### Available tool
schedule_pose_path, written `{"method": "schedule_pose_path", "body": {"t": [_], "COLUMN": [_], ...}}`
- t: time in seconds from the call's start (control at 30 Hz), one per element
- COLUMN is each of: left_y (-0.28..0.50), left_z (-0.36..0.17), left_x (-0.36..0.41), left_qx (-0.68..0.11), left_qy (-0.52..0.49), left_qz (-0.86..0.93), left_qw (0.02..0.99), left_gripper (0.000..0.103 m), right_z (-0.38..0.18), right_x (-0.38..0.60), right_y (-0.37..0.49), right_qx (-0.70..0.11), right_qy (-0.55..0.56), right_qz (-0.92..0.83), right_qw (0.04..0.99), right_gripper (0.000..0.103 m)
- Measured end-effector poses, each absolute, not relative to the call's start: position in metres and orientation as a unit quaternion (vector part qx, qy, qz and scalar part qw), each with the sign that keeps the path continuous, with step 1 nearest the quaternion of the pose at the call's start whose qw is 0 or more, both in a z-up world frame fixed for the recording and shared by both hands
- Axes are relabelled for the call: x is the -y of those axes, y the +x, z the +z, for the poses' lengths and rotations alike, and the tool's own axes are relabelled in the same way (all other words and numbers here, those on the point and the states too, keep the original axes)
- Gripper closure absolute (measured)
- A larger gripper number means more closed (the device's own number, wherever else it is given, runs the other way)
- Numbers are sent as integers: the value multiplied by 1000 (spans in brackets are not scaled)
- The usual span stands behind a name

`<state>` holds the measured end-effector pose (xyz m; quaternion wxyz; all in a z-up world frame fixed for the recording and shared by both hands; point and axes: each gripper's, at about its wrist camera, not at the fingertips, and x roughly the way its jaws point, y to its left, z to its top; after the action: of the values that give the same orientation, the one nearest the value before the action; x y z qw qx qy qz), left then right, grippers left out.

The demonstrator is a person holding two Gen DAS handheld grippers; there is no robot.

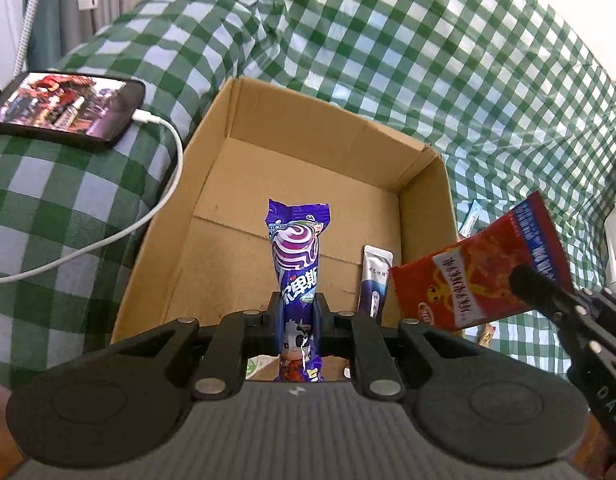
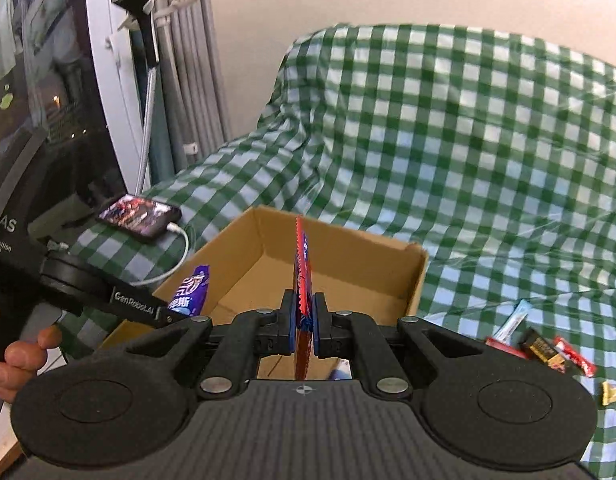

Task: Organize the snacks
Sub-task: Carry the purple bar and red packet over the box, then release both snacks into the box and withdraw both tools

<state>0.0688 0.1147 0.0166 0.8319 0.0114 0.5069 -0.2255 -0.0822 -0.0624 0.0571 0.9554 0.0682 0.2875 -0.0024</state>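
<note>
Jaws clamp purple lollipop packet – red sachet – over cardboard box

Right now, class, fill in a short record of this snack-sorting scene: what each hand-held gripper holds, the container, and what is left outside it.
left hand-held gripper: shut on purple lollipop packet
right hand-held gripper: shut on red snack packet
container: open cardboard box
already in box: white sachet
left outside: small wrapped snacks on green checked cloth
nearby: phone, charging
</note>
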Motion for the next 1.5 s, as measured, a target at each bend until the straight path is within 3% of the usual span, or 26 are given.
{"method": "schedule_pose_path", "body": {"t": [0.37,0.43,0.47,0.5,0.57,0.63,0.7,1.07,1.5], "left_y": [91,94,96,95,89,82,70,-31,-112], "left_z": [-5,-3,1,7,20,27,25,7,40], "left_x": [-100,-96,-95,-97,-102,-104,-109,-135,-141], "left_qx": [-516,-510,-503,-483,-440,-425,-425,-458,-400], "left_qy": [39,52,56,57,61,88,115,151,147], "left_qz": [-226,-217,-207,-194,-183,-182,-180,-159,-176], "left_qw": [825,831,838,852,877,882,880,861,888], "left_gripper": [86,56,21,1,0,0,0,0,0], "right_z": [29,27,29,31,38,44,47,28,62], "right_x": [60,58,58,58,60,63,64,20,-12], "right_y": [-48,-42,-38,-36,-34,-39,-53,-148,-216], "right_qx": [-320,-320,-316,-307,-290,-277,-275,-366,-306], "right_qy": [77,73,69,65,58,55,52,111,86], "right_qz": [14,20,20,16,1,-20,-36,-58,-100], "right_qw": [944,944,946,949,955,959,959,922,943], "right_gripper": [96,95,95,93,71,20,10,2,1]}}
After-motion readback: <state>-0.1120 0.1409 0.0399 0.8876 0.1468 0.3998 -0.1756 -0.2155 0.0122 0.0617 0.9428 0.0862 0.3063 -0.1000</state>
